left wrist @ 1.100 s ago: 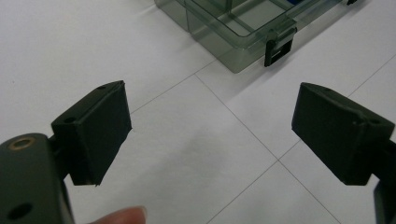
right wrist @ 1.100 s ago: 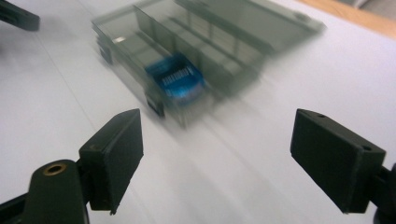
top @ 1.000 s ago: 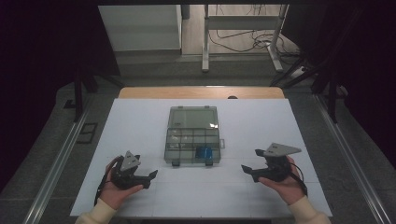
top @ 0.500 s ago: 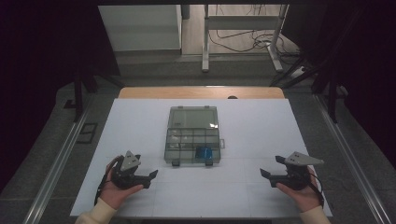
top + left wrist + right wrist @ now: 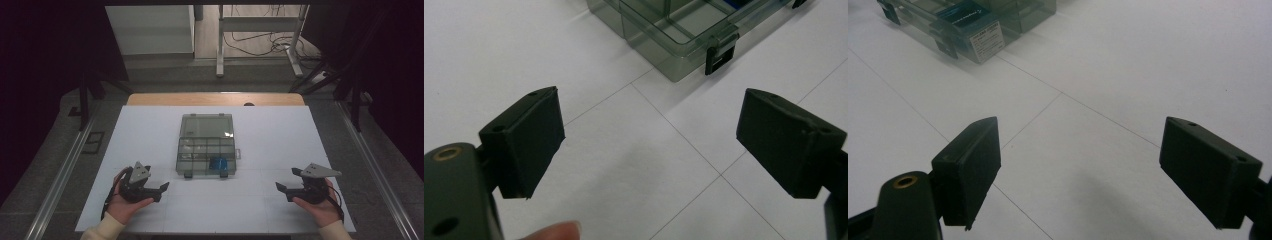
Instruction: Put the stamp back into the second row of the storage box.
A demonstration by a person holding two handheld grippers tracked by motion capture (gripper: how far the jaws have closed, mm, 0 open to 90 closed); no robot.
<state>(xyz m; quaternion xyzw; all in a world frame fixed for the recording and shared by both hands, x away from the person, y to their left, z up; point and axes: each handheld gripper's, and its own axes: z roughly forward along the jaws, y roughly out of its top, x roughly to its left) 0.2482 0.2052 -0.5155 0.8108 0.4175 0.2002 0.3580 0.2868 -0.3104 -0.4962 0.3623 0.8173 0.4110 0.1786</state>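
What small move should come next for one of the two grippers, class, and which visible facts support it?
Probably the left gripper should ease forward toward the clear compartment box. Its jaws stand wide open and empty, and the box's near corner with a black latch lies just ahead of them. The right gripper, also open, sits farther from the box.

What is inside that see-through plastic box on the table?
The open box is split into small compartments. A blue item sits in one near its front right corner. The others look empty, though the tinted walls and glare could hide something small.

High view overhead, facing forward-down; gripper views low, close, sharing compartment box (image 5: 205, 145) corners.
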